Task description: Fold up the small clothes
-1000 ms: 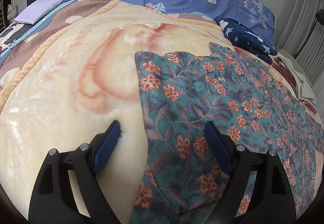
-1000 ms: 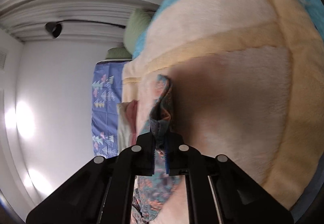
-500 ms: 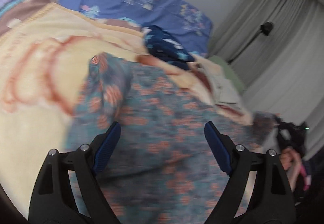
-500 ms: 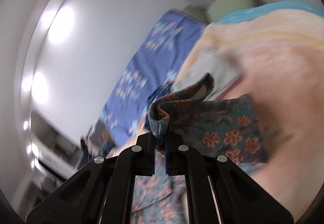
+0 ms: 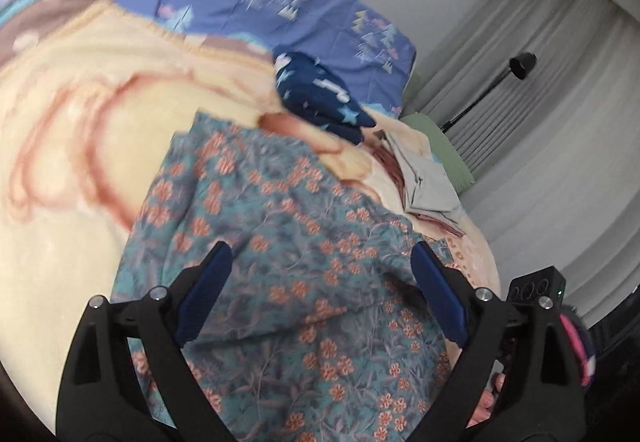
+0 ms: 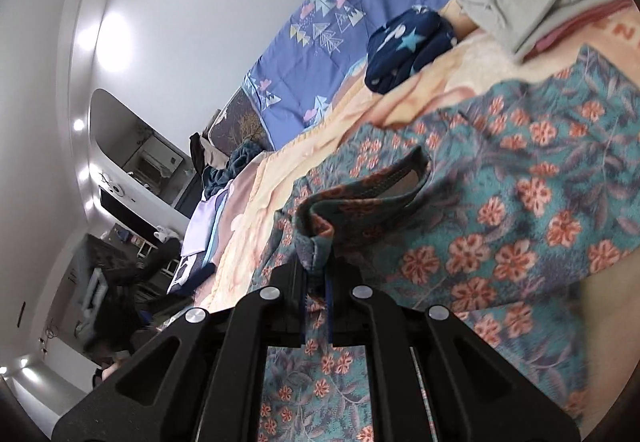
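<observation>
A teal garment with orange flowers [image 5: 288,242] lies on the cream blanket [image 5: 80,130] of a bed. My left gripper [image 5: 318,278] is open and empty, hovering just above the garment's middle. My right gripper [image 6: 316,270] is shut on a bunched edge of the same floral garment [image 6: 500,202] and carries that edge over the rest of the cloth, so a folded layer lies across it. The right gripper's black body shows at the lower right of the left wrist view [image 5: 536,290].
A navy star-print garment [image 5: 320,98] and a grey garment [image 5: 424,182] lie further back on the blanket. A blue tree-print pillow [image 5: 280,2] lies along the wall. Curtains and a black lamp [image 5: 520,66] stand at the right. Other clothes [image 6: 224,170] lie at the bed's far end.
My right gripper has swung the held edge up and across over the garment, laying one layer on another. My left gripper's view has turned right, from the garment's left edge to its middle.
</observation>
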Tool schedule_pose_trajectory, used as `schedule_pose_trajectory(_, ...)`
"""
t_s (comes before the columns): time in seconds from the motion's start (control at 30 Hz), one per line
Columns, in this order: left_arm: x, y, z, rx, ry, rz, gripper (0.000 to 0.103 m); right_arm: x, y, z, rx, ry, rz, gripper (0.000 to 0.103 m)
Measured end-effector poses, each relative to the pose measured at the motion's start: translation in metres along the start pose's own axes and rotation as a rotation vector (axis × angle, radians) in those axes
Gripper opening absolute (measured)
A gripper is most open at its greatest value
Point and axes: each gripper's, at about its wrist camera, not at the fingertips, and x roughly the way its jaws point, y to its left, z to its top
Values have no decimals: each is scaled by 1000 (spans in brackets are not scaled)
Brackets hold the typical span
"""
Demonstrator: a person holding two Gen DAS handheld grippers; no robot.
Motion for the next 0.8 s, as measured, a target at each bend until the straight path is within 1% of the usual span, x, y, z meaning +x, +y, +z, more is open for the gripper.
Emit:
schedule_pose_trajectory(0.1, 19, 21, -6, -80, 77, -90, 91, -1, -1, -3, 9, 2, -1, 7)
schedule_pose_trajectory(0.13, 27, 25, -8, -95, 95, -105, 91, -2, -1, -3, 14, 4, 1, 7)
schedule_pose_trajectory(0.3, 70, 46, -14, -199, 143, -109, 91, -2, -1, -4, 10, -3, -8, 7)
schedule_pose_trajectory(0.33, 74, 48, -15, -213, 140, -104, 91, -2, -1, -3, 10, -3, -10, 7)
schedule_pose_trajectory(0.43, 70, 55, -14, -259, 74, -110, 91, 6, -4, 3, 15, -3, -12, 7)
schedule_pose_trajectory(0.47, 63, 58, -14, -273, 32, -100, 91, 6, -4, 4, 17, -3, -12, 7)
schedule_pose_trajectory(0.5, 53, 59, -13, -261, -23, -52, 91, 7, -5, 5, 20, -3, -12, 7)
schedule_pose_trajectory(0.53, 44, 57, -11, -227, -76, 22, 91, 7, -4, 4, 22, -2, -11, 7)
schedule_pose_trajectory(0.6, 24, 51, -9, -141, -192, 198, 91, 7, -4, 3, 21, -1, -10, 7)
schedule_pose_trajectory(0.63, 8, 50, -8, -98, -270, 282, 91, 8, -3, 3, 16, 1, -11, 7)
schedule_pose_trajectory(0.7, -17, 51, -9, -79, -374, 403, 91, 10, -2, 3, 6, 3, -16, 7)
schedule_pose_trajectory(0.77, -36, 55, -7, -87, -429, 463, 91, 12, -2, 3, 2, 5, -16, 7)
schedule_pose_trajectory(0.8, -44, 56, -6, -100, -438, 466, 91, 13, -1, 2, 2, 8, -14, 7)
